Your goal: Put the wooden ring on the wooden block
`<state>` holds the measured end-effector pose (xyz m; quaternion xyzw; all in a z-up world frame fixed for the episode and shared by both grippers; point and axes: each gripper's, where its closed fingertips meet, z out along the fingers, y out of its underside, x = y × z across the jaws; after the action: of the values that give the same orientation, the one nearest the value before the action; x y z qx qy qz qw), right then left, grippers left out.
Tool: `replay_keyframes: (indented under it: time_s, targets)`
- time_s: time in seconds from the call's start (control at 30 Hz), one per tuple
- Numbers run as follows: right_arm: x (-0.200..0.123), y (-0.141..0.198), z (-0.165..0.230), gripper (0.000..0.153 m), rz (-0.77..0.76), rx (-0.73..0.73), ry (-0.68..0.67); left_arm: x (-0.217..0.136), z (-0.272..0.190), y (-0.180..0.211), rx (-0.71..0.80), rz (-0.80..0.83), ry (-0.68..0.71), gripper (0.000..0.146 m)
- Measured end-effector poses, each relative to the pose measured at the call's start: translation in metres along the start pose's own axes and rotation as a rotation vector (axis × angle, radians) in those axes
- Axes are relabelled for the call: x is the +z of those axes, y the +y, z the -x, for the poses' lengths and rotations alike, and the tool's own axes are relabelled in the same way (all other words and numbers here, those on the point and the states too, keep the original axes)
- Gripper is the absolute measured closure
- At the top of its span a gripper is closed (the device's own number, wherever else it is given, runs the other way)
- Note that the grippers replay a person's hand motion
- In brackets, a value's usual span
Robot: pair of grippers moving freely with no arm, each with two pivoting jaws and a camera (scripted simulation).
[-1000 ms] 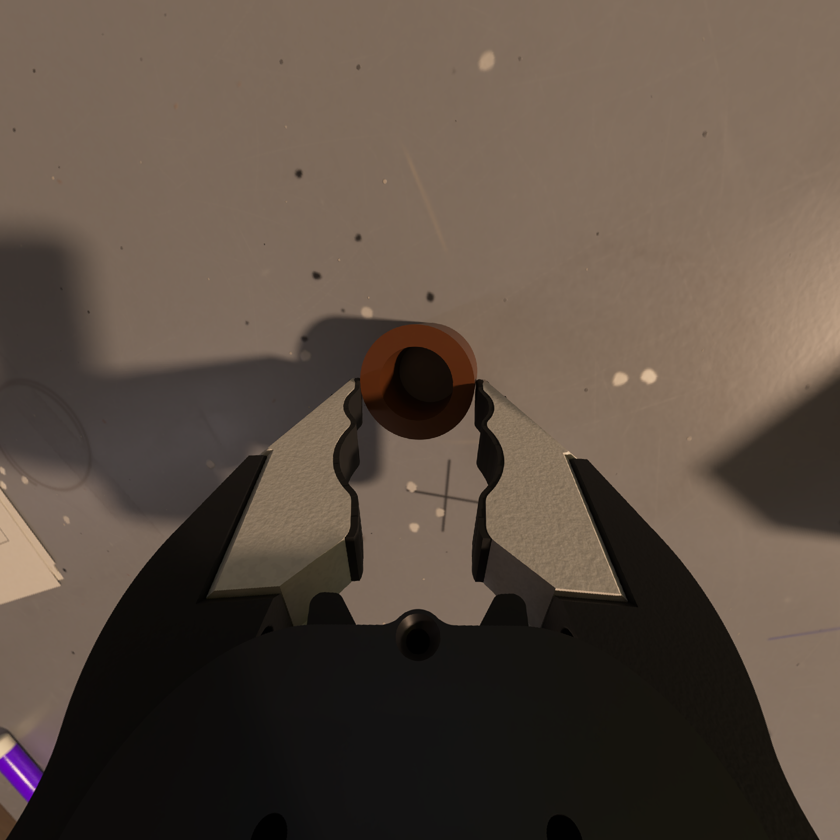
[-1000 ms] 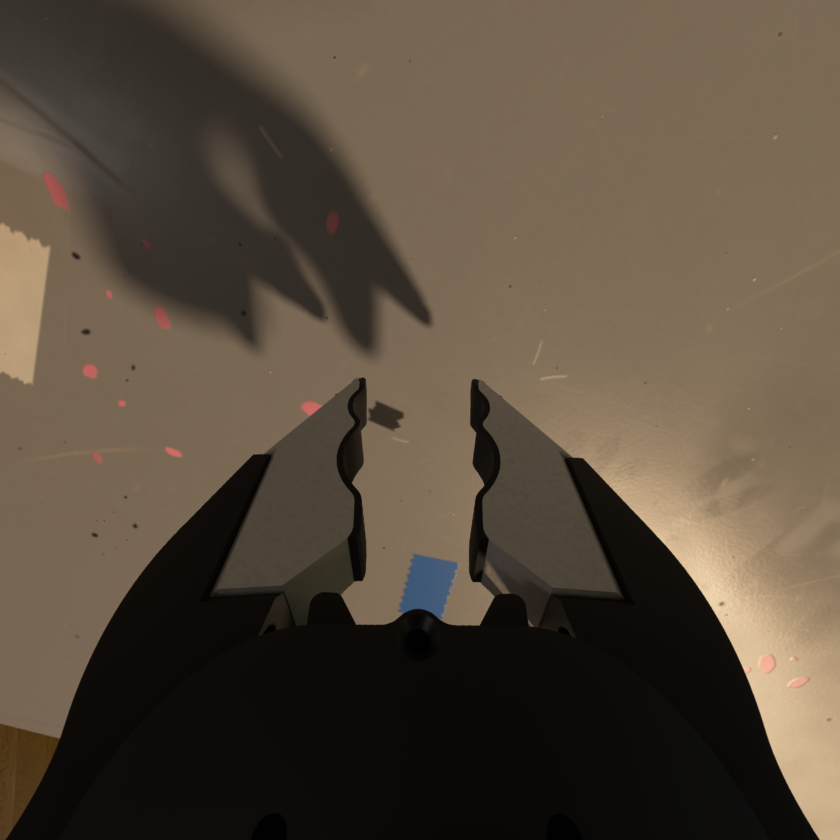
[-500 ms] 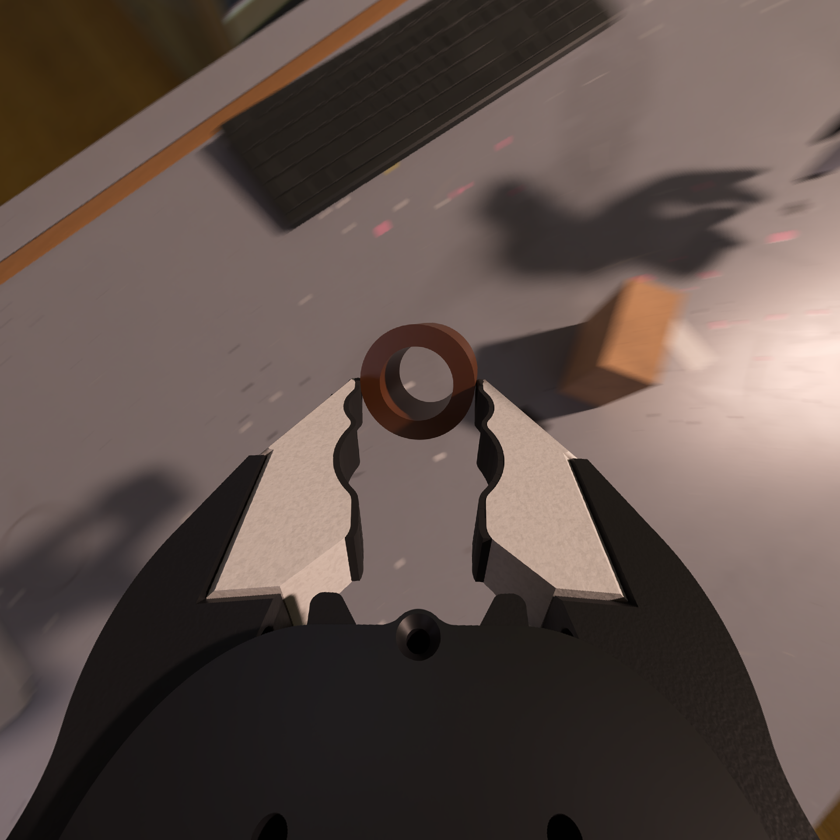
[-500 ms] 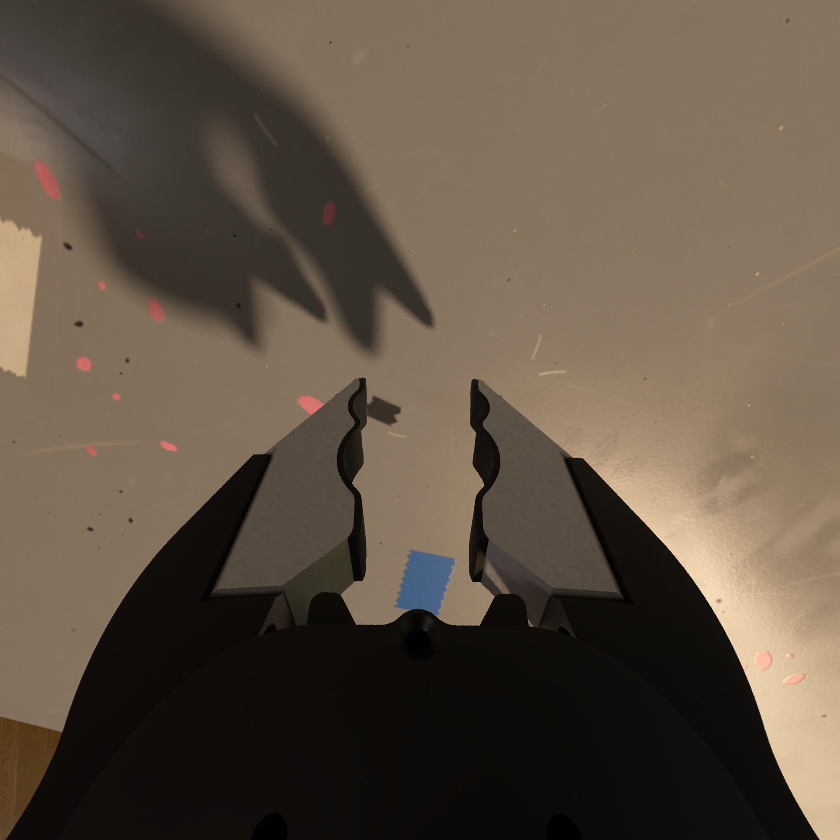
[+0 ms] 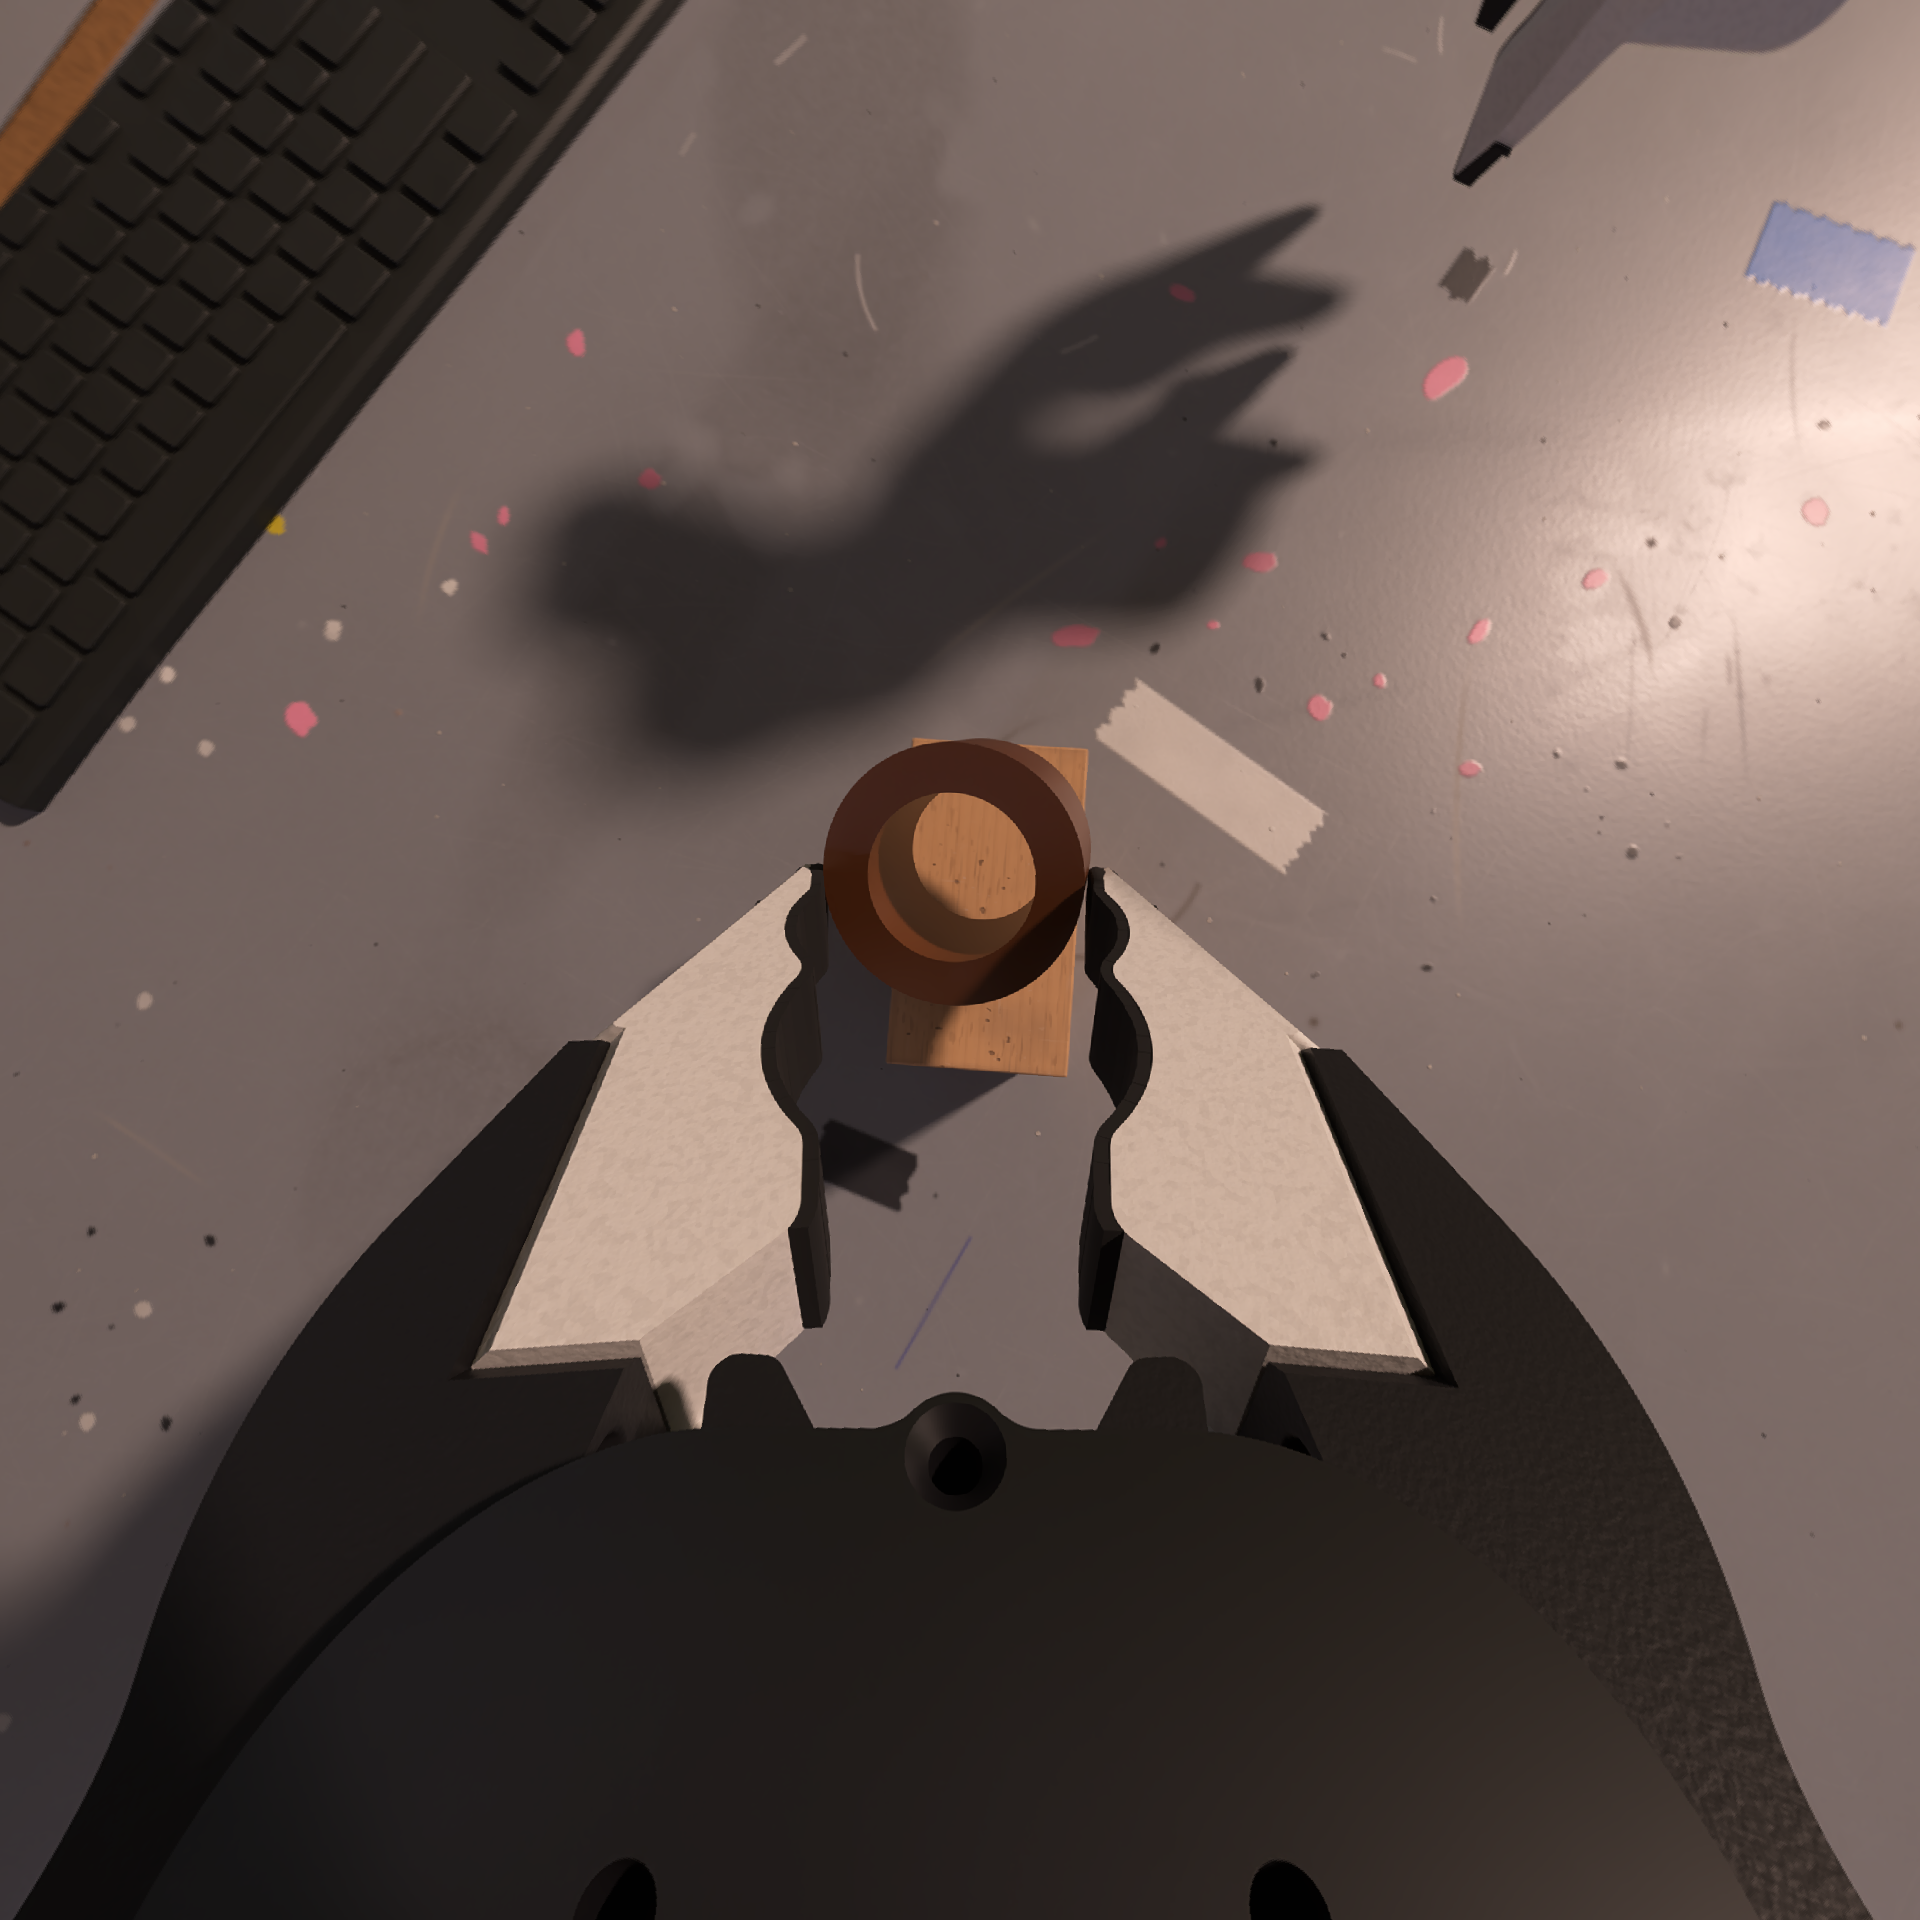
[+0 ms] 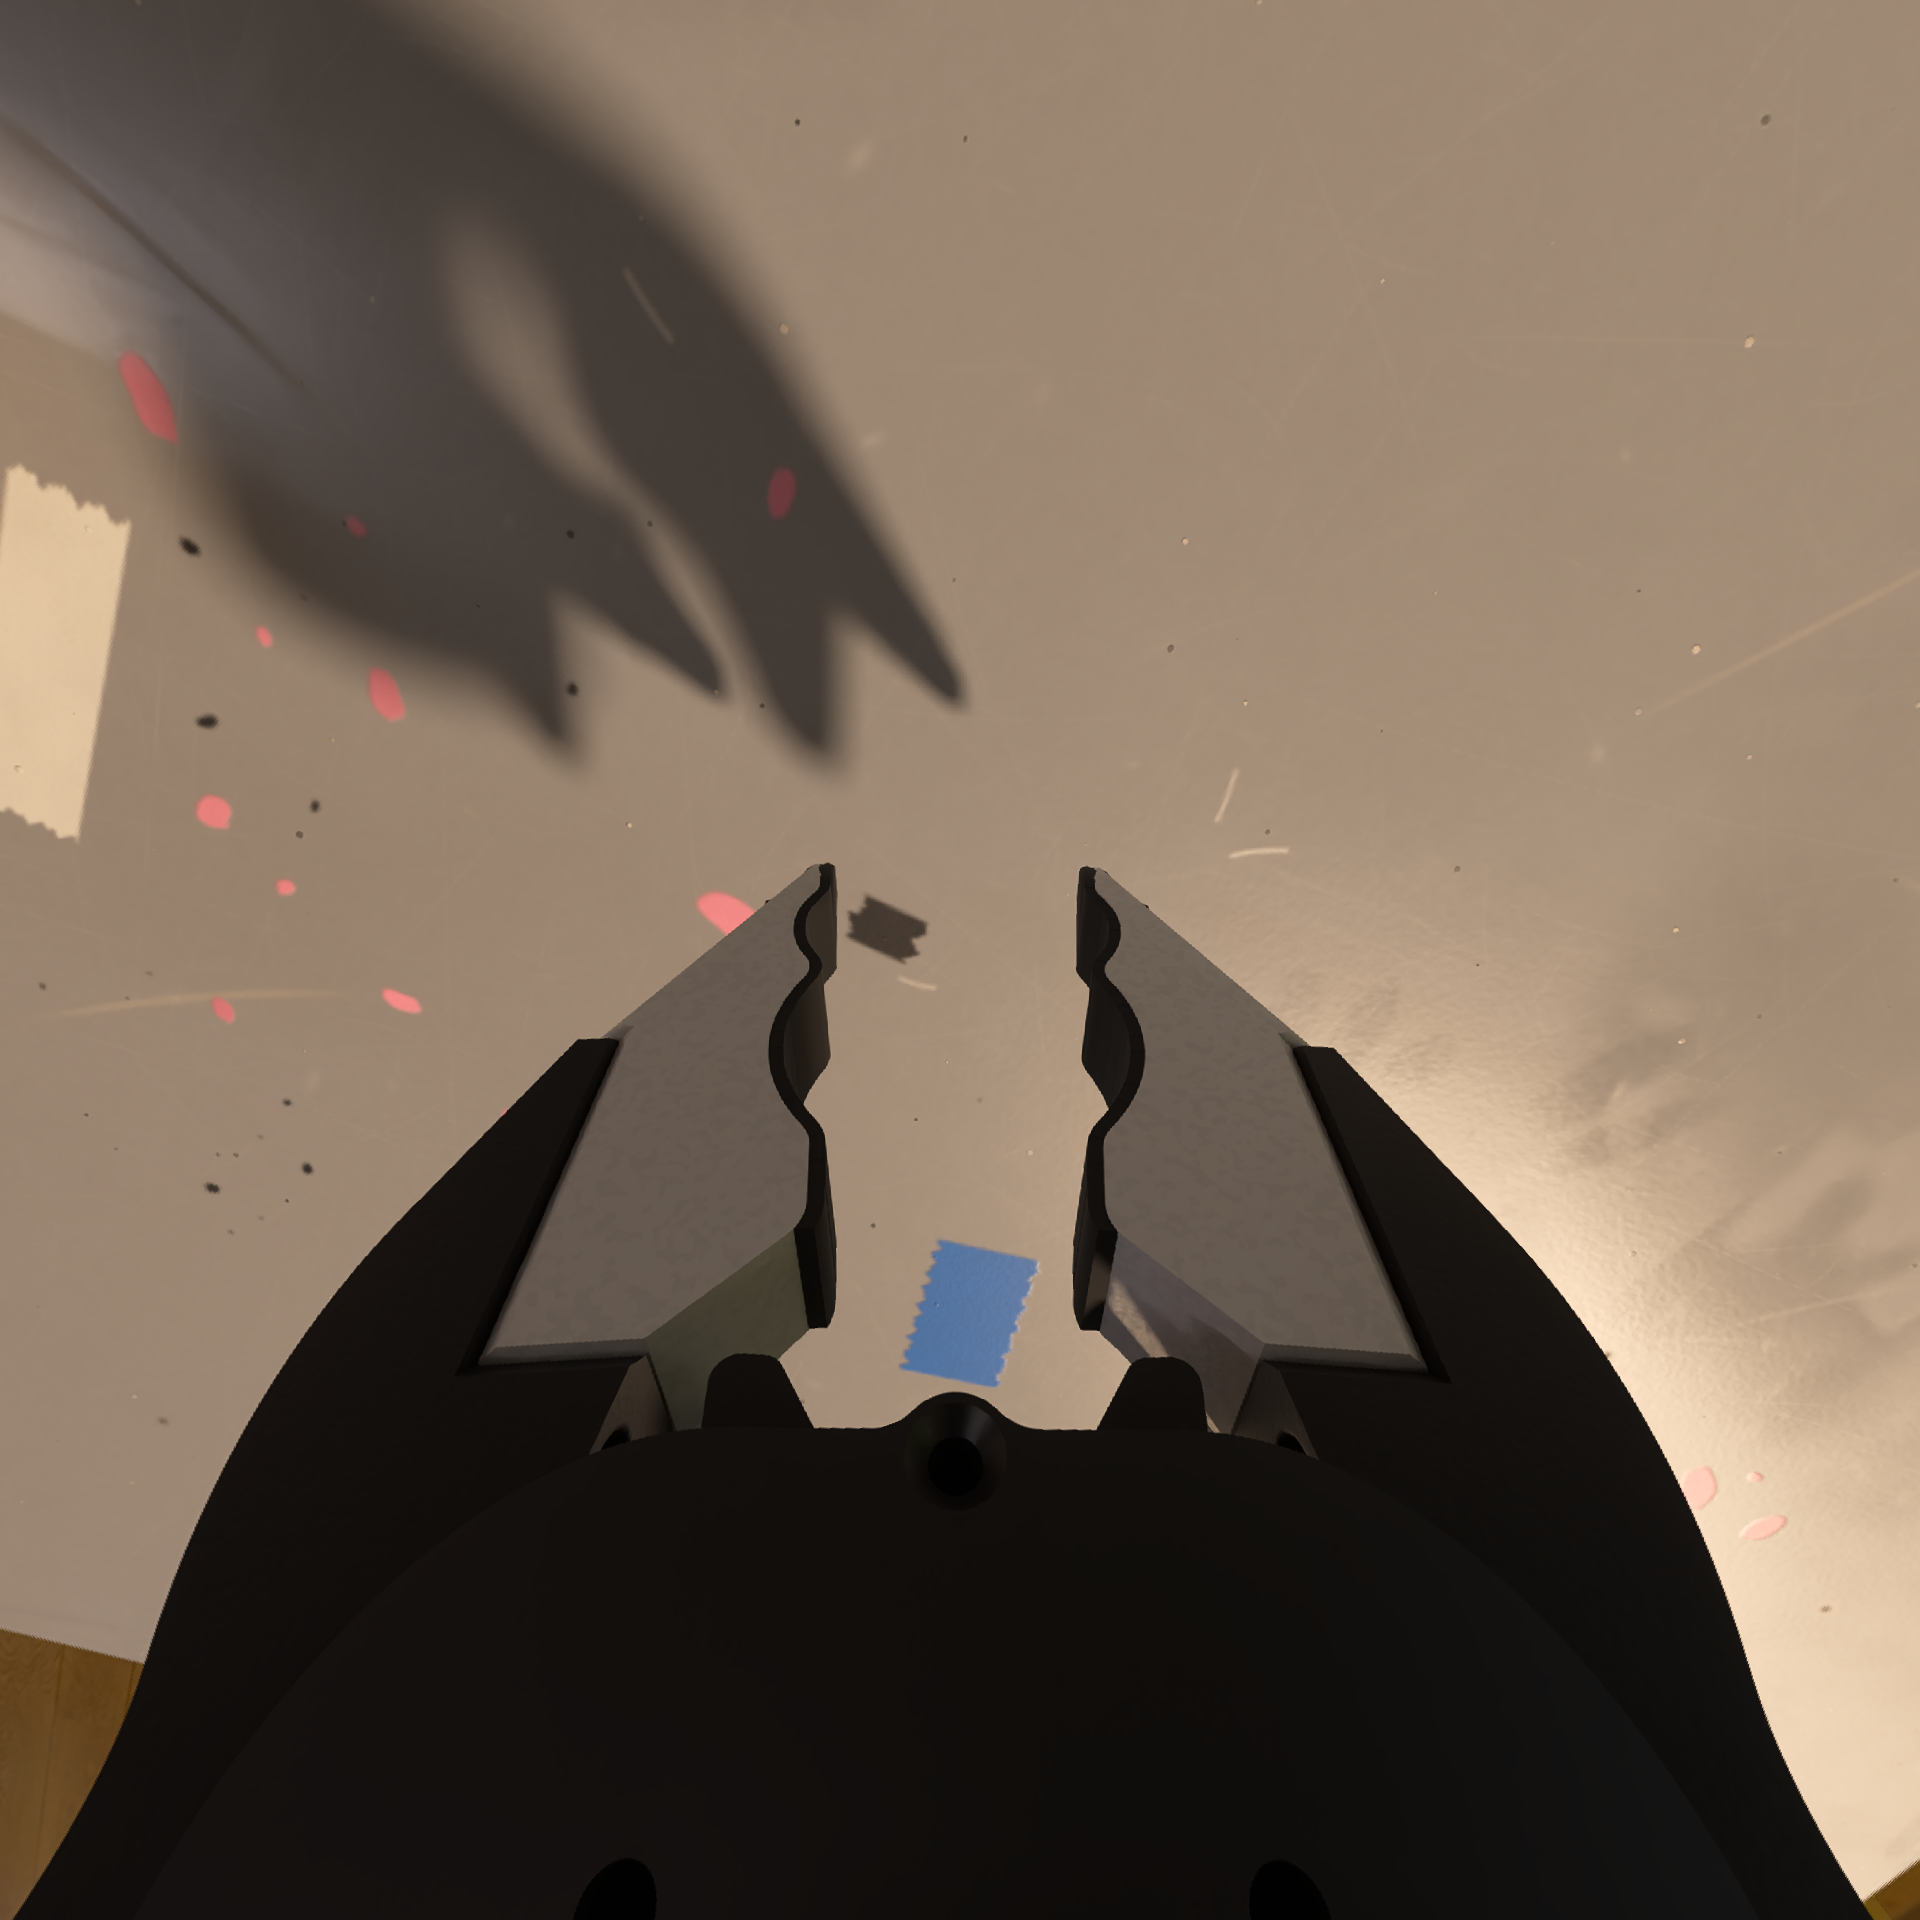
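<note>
Dark, smooth wooden ring (image 5: 957, 871) clamped between left gripper (image 5: 954, 883) fingertips, bore facing camera, over pale grained wooden block (image 5: 982, 1023) lengthwise between fingers. Right gripper (image 6: 954, 883) fingers apart, empty.

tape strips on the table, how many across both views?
3. A white strip right of the wooden block, a blue strip at far right, and a small dark scrap beside it. More may hide under the grippers.

Dark brown wooden ring (image 5: 956, 871) held above light wooden block (image 5: 982, 1023), block on grey table (image 5: 1558, 935)
</note>
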<state>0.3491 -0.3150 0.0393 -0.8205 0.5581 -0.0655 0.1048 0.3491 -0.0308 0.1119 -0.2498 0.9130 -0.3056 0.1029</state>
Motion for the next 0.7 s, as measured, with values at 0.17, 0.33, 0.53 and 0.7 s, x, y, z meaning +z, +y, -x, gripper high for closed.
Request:
replay_keyframes:
  time_s: [0.17, 0.33, 0.53, 0.7]
  targets:
    - [0.002, 0.001, 0.003, 0.106, 0.011, -0.009, -0.008, 0.008, -0.003, 0.008, 0.048, 0.065, -0.012, 0.097]
    - [0.003, 0.002, 0.003, 0.106, 0.021, -0.010, -0.010, 0.012, -0.005, 0.007, 0.096, 0.080, -0.040, 0.097]
    - [0.006, 0.003, 0.004, 0.107, 0.035, -0.016, -0.008, -0.005, 0.000, 0.005, 0.146, 0.056, -0.068, 0.086]
    - [0.008, 0.003, 0.004, 0.107, 0.039, -0.018, -0.011, -0.103, 0.049, -0.017, 0.017, -0.245, -0.129, 0.077]
